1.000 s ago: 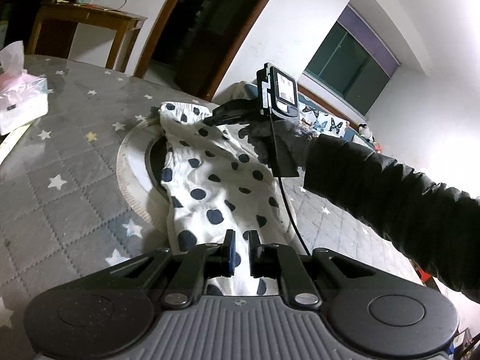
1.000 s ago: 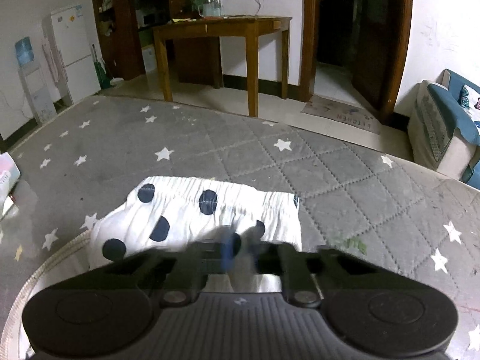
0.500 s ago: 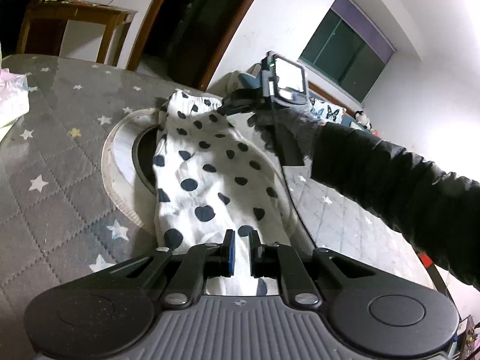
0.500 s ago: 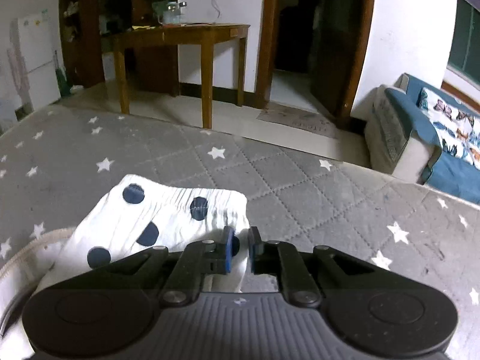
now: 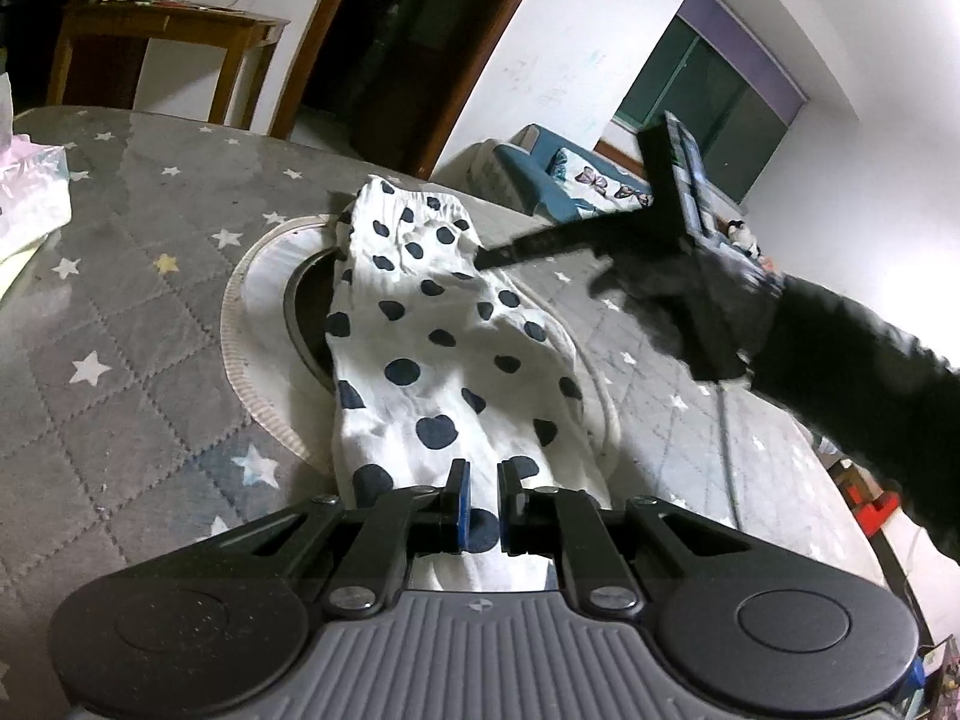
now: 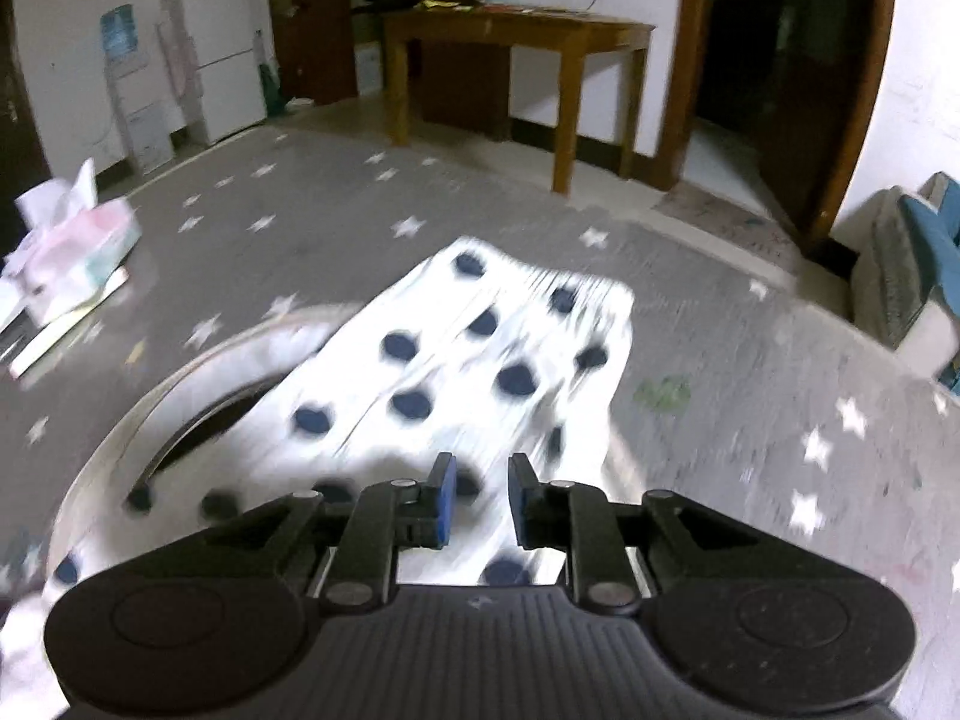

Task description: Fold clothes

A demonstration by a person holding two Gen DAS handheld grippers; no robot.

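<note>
A white garment with dark blue dots (image 5: 432, 324) lies stretched lengthwise over a round rimmed mat (image 5: 252, 324) on the grey star-patterned quilt (image 5: 138, 252). My left gripper (image 5: 480, 498) is shut on the garment's near end, with cloth pinched between its blue pads. A gloved hand holds my right gripper (image 5: 486, 255) just above the garment's far right edge. In the blurred right wrist view, my right gripper (image 6: 480, 480) has its jaws opening above the dotted garment (image 6: 480, 336), with a clear gap and nothing pinched.
A pink tissue box (image 6: 72, 246) rests on the quilt's left side, over a flat book. Beyond the quilt stand a wooden table (image 6: 516, 36), a white fridge (image 6: 216, 36) and a blue sofa (image 5: 540, 174). A black sleeve (image 5: 870, 372) crosses the right.
My right gripper has let go of the garment's far end and drawn back and upward, its jaws now apart. The far end lies flat. My left gripper keeps its grip.
</note>
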